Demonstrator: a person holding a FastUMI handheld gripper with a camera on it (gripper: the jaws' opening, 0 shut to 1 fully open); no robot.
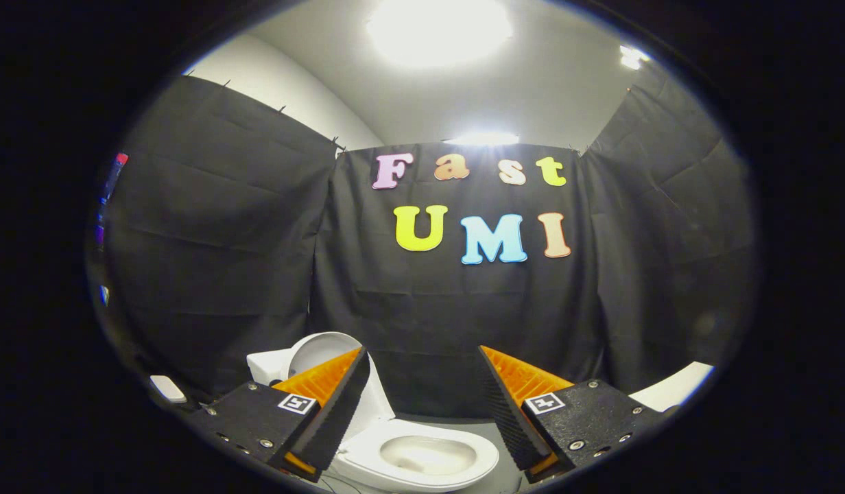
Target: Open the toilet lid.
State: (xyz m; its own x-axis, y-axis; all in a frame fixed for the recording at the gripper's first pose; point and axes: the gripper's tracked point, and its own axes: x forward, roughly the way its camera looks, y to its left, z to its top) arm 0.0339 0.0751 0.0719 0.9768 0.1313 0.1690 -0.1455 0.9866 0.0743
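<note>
A white toilet (422,456) stands on the floor below and ahead of my fingers, its bowl showing between them. Its lid (319,350) stands upright against the tank (268,367), partly hidden behind my left finger (333,405). My gripper (422,367) is open, held above the toilet, with nothing between the fingers. The right finger (515,405) hangs over the floor to the right of the bowl.
Black cloth walls close the booth on three sides. A white object (167,388) lies low at the left by the cloth. A white surface edge (673,387) shows beyond the right finger. Bright ceiling lights shine overhead.
</note>
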